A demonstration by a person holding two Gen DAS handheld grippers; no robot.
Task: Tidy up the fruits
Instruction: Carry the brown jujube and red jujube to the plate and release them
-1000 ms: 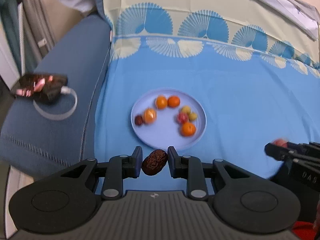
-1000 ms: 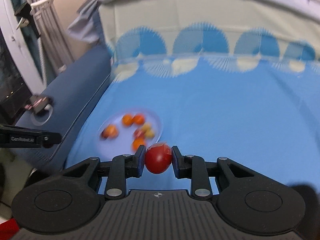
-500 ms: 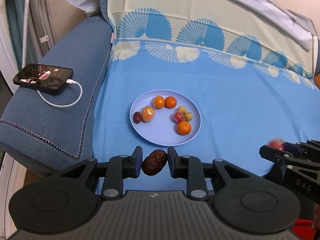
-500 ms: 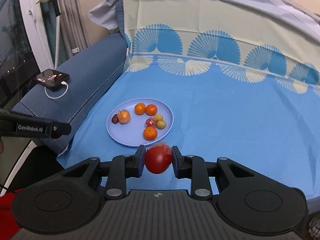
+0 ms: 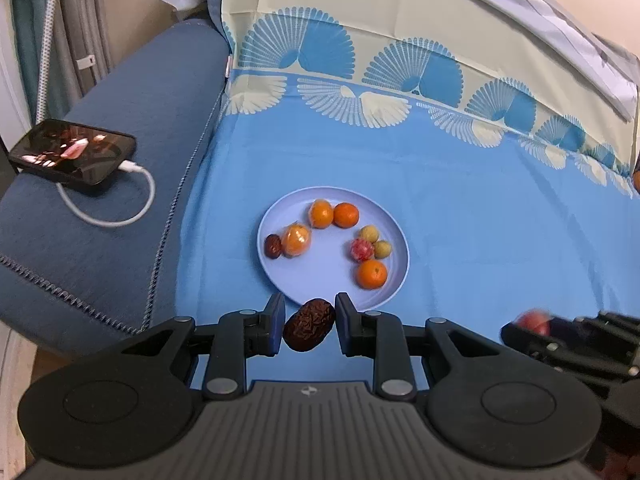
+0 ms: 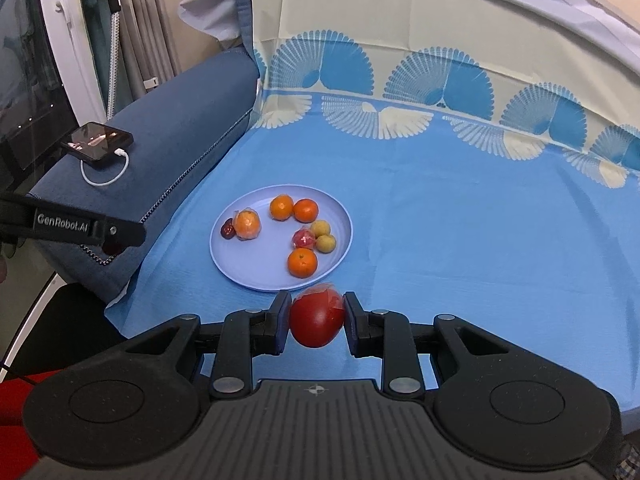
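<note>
Left wrist view had the left tongs (image 5: 309,330) pinching a wrinkly date (image 5: 309,330), right tongs (image 6: 317,322) clamped on a wrapped tomato (image 6: 317,322), plate (image 6: 248,268) just ahead of both, so either could've rolled off that crowded rim onto the cloth.

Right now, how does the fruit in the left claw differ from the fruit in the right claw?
The dried date in the left claw is dark brown; the red fruit in the right claw is bright red. The date's skin is wrinkled and matte; the red fruit is smooth, glossy and partly in clear wrap. The date looks smaller. Both are pinched near the purple plate.
</note>
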